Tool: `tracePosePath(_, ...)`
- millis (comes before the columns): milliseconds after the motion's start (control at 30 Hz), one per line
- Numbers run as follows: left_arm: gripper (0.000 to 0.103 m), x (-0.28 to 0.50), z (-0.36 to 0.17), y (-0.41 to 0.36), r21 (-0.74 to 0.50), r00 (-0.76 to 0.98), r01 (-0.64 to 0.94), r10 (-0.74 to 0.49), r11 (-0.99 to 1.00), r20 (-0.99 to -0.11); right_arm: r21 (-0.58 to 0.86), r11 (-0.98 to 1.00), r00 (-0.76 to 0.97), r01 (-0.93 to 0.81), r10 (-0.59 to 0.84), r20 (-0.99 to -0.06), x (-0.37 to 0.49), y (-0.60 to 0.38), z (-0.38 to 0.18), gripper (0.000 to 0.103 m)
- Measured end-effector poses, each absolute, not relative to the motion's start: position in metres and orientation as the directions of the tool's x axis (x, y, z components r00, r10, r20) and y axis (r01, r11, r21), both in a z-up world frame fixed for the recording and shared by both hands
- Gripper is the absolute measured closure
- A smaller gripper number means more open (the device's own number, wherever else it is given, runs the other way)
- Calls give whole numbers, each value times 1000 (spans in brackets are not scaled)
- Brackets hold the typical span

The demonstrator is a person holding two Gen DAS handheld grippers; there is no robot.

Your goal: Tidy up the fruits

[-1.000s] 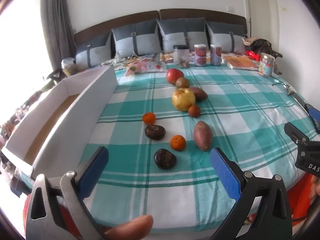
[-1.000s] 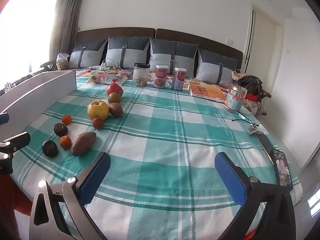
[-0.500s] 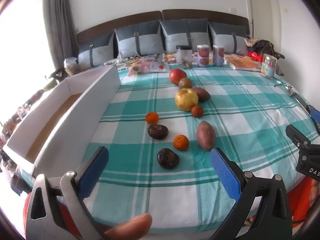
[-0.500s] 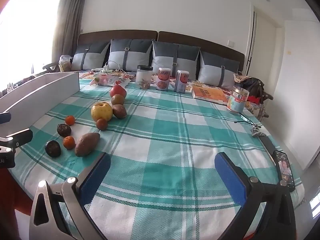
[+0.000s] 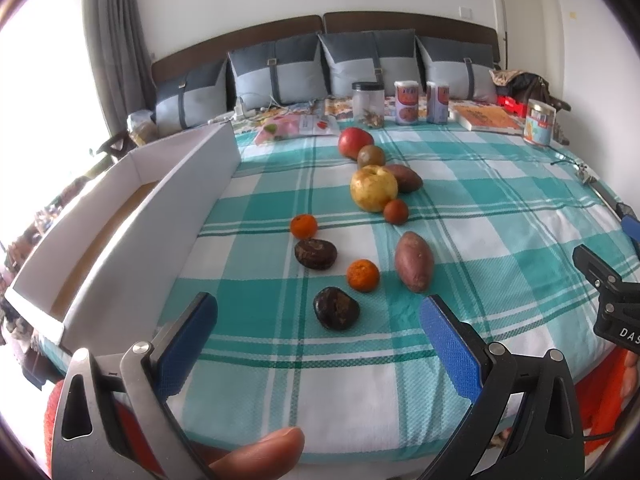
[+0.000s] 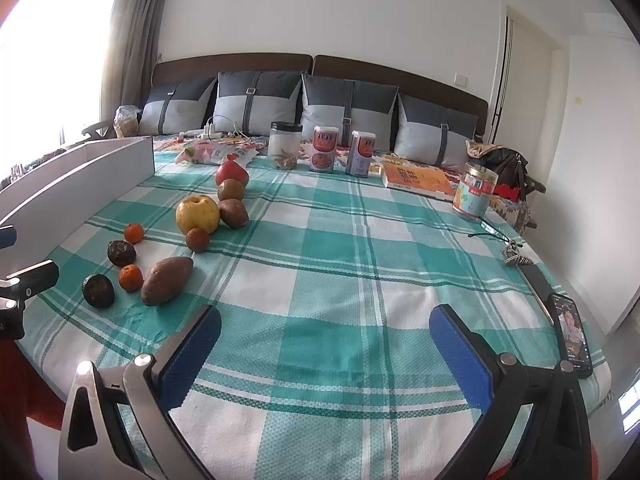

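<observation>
Since the earlier frame the fruits sit slightly lower in both views. The sweet potato point(image 5: 414, 261) lies lengthwise up-frame at centre, tilted slightly left. The left gripper point(image 5: 318, 332) and right gripper point(image 6: 325, 338) have jaws apart, empty.

A bed point(image 5: 500, 216) holds a line of fruit running from near to far. A box point(image 5: 168, 216) lies along the fruit's left side. Behind the fruit stand 1 jar point(image 5: 368, 103) and 2 cans point(image 5: 407, 97), with 4 pillows point(image 5: 360, 62) behind them.
</observation>
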State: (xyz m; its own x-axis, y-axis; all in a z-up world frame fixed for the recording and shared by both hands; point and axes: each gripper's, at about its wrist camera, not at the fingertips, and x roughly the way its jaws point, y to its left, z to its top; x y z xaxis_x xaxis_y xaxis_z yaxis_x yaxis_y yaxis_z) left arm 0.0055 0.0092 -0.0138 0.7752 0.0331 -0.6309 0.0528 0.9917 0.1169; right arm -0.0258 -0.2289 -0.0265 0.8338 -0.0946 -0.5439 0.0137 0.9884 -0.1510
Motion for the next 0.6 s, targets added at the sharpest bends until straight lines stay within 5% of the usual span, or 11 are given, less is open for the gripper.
tracePosePath(600, 1, 7, -16, 11, 118, 772, 52, 34, 992, -634, -163, 987, 823, 2, -94, -560, -22, -225, -34, 0)
